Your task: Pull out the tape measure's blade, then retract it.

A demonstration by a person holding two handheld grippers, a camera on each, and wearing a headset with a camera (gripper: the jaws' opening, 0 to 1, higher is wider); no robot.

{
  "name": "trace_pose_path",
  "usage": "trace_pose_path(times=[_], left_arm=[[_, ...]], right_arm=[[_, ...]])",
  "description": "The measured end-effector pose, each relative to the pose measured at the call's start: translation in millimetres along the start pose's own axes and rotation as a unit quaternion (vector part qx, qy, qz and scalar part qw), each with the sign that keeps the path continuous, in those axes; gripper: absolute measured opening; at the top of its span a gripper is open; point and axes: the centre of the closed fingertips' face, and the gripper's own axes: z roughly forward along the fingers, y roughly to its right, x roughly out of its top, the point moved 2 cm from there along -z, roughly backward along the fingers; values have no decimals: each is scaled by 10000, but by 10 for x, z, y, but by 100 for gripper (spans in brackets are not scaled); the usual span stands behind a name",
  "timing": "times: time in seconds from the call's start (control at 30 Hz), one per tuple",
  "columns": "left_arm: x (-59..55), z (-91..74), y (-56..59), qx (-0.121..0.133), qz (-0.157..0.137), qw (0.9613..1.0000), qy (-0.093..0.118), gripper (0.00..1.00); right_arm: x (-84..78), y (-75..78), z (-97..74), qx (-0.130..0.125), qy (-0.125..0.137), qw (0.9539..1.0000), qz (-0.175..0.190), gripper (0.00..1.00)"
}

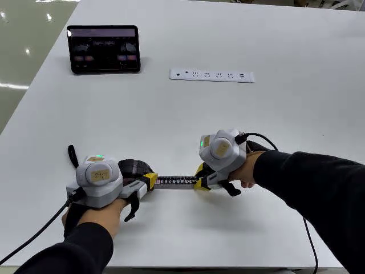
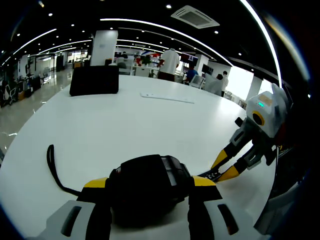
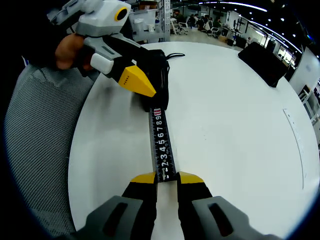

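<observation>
Tape measure (image 1: 135, 169): black case flat on the near part of the white table (image 1: 171, 114), left of centre. Clamped across its sides by the left gripper (image 2: 150, 182), yellow-tipped jaws closed onto the case. Wrist strap (image 2: 52, 165) trailing off to the left on the tabletop.

Blade (image 3: 161, 145): already drawn out a short way toward the right, lying low over the table with the printed digits facing up. Runs straight from the case mouth to the right gripper (image 3: 167, 177). Pinched at its free end between the right jaws, tips drawn nearly together on it.

Progress, as a judgement: pull-out begun, with only a short length exposed. Probably more extension to come, and the whole retraction not yet done. Neither the case nor the blade end let go.

Pose: both grippers low and close to the near table edge, dark sleeves (image 1: 308, 182) coming in from the near side. Left hand (image 1: 100, 217) wrapped under its gripper, pointing right and slightly away. Right hand (image 1: 245, 171) holding its gripper angled down and leftward, tips facing the case. Opposed and near each other, not touching, joined by the exposed blade alone.

Farther off: tablet (image 1: 103, 48) at the far left, power strip (image 1: 211, 75) beyond centre, both well apart from the work.
</observation>
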Motion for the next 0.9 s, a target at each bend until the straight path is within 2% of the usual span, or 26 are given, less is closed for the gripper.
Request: trace_pose_path(times=[0.9], left_arm=[[-2, 1, -8, -13, -18, 10000, 4, 57]], right_arm=[[181, -27, 104, -21, 300, 9995, 62, 11]])
